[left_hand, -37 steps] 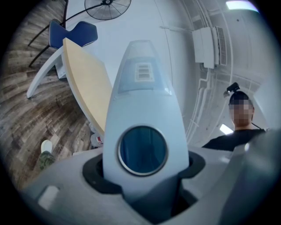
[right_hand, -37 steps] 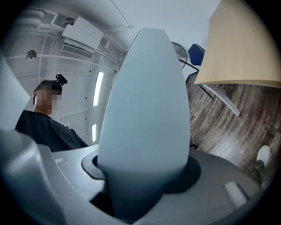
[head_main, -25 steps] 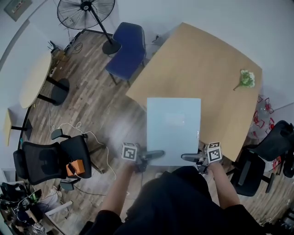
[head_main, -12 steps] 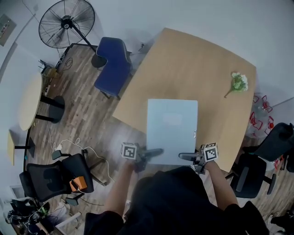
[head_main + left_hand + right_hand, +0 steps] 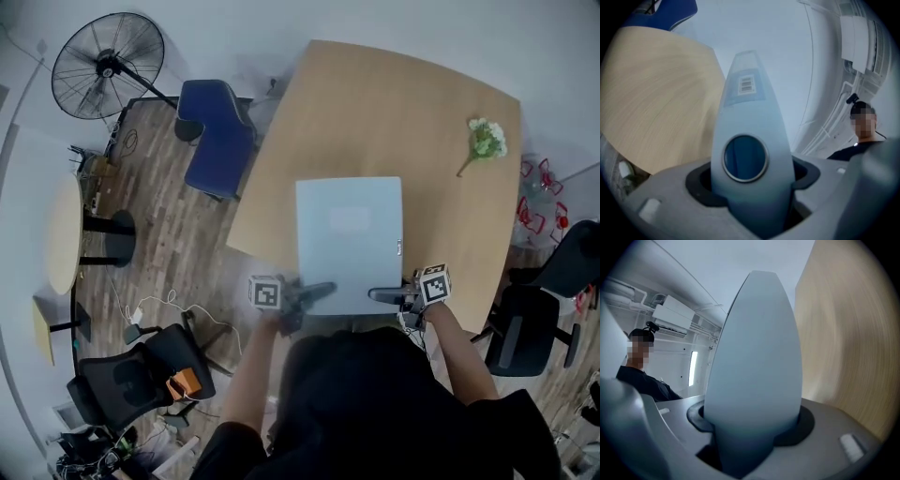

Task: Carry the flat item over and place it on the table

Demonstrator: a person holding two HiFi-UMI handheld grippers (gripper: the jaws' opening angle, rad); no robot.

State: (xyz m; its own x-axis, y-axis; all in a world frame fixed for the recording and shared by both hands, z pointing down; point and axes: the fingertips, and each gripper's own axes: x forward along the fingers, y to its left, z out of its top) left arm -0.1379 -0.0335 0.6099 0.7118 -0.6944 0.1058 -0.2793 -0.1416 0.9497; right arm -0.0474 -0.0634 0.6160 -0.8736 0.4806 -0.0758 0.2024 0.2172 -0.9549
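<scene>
A flat pale grey-blue panel (image 5: 349, 244) is held level by its near edge, most of it over the near part of the light wooden table (image 5: 394, 103). My left gripper (image 5: 314, 291) is shut on its near left corner and my right gripper (image 5: 384, 295) on its near right corner. In the left gripper view the panel (image 5: 750, 112) runs out edge-on from the jaws of the gripper (image 5: 747, 187), showing a barcode label and a round blue disc, with the table (image 5: 651, 103) to its left. The right gripper (image 5: 754, 427) clamps the panel (image 5: 759, 348), table (image 5: 848, 333) at right. Whether the panel touches the table cannot be told.
A small bunch of flowers (image 5: 485, 141) lies at the table's far right. A blue chair (image 5: 214, 136) and a standing fan (image 5: 98, 64) are left of the table; black office chairs (image 5: 525, 328) (image 5: 141, 375) stand near me. A person (image 5: 640, 366) is in the background.
I have moved forward with the panel: the table is closer and more of the panel lies over it. Both grippers keep their hold on the near corners.
</scene>
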